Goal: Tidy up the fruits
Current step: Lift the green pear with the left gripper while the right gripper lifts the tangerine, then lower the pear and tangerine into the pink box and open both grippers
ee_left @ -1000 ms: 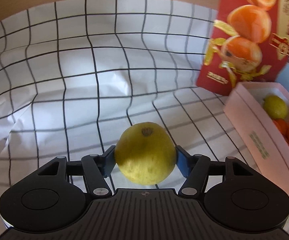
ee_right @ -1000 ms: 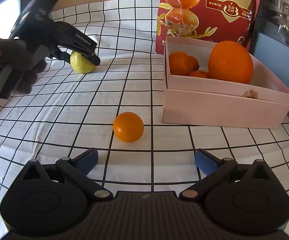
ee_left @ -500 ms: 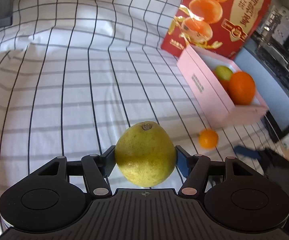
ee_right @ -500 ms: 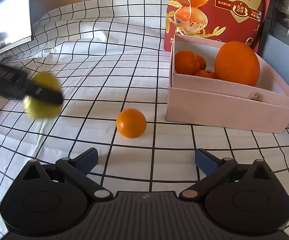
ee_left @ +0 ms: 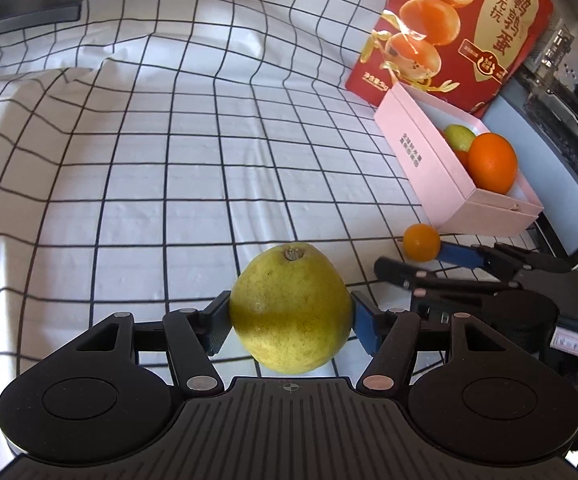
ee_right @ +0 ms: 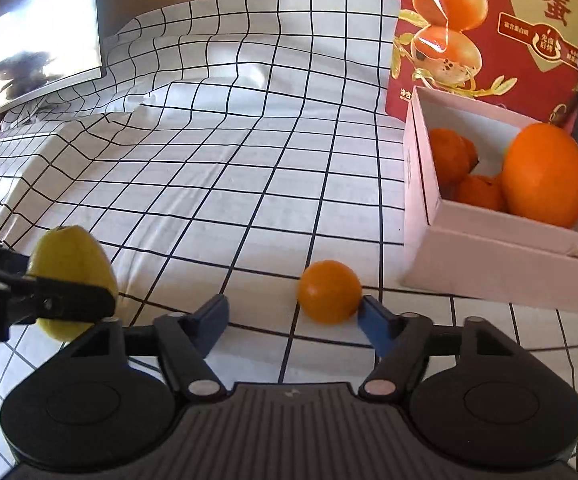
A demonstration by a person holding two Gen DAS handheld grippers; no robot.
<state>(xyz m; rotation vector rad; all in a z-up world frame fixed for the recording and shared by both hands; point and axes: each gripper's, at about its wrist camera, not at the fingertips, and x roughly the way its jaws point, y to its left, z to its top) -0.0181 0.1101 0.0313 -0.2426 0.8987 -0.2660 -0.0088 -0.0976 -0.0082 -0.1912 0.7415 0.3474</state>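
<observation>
On the white cloth with its black grid (ee_left: 193, 168), both hands are busy with fruit. The left gripper (ee_left: 291, 322) is clenched on a large yellow-green pear-shaped fruit (ee_left: 291, 308), its blue pads pressed against either flank so the stem end faces forward and the fruit rides clear of the cloth. I would guess it is held that way for carrying across to the pale pink cardboard box (ee_left: 429, 160), which sits well off to the right in front of a tall red printed bag (ee_left: 461, 28).

The right gripper (ee_right: 293, 320) is lower and nearer the box. Its jaws have just been closing, and a small round orange mandarin (ee_right: 331, 292) lies on the cloth at their mouth, off-centre: the right-hand pad touches or all but touches it, while the left-hand pad stands apart with bare cloth between. So it has nothing grasped yet. It needs to shift right to centre the mandarin, or the fruit may roll away.

Inside the box already lie one big orange (ee_right: 545, 176), several small mandarins (ee_right: 449, 156) and a green fruit (ee_left: 461, 136), leaving room along the near side for two more.
</observation>
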